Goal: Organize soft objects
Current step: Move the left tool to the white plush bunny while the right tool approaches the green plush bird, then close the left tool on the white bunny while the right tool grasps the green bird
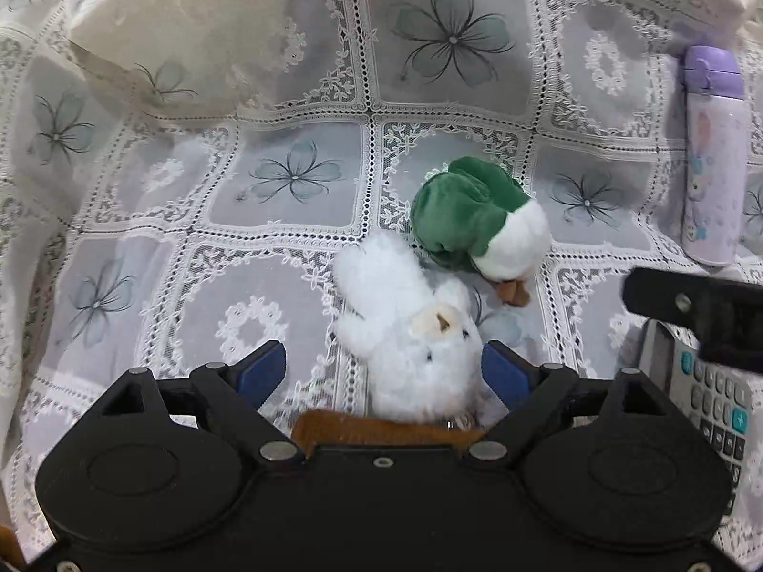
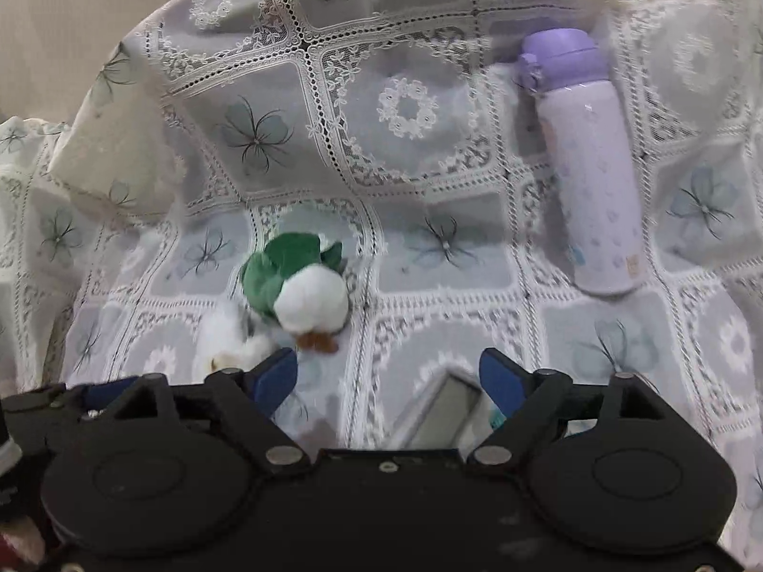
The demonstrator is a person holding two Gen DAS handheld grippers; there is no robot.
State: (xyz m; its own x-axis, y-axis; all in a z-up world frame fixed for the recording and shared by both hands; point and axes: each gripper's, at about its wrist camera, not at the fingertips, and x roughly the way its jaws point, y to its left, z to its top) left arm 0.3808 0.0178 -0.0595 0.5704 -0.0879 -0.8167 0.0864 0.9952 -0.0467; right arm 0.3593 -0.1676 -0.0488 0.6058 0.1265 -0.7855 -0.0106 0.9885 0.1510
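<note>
A fluffy white plush toy lies on the lace cloth between the fingers of my left gripper, nearer the right blue pad. The left pad stands well clear of it, so the jaws are open. Just beyond it lies a green and white plush duck, touching or nearly touching it. In the right wrist view the duck and the white plush lie ahead to the left. My right gripper is open over a calculator, gripping nothing.
A purple bottle lies on its side at the right. The calculator sits under part of the right gripper. A beige folded cloth rises at the back left. A brown object is partly hidden under the white plush.
</note>
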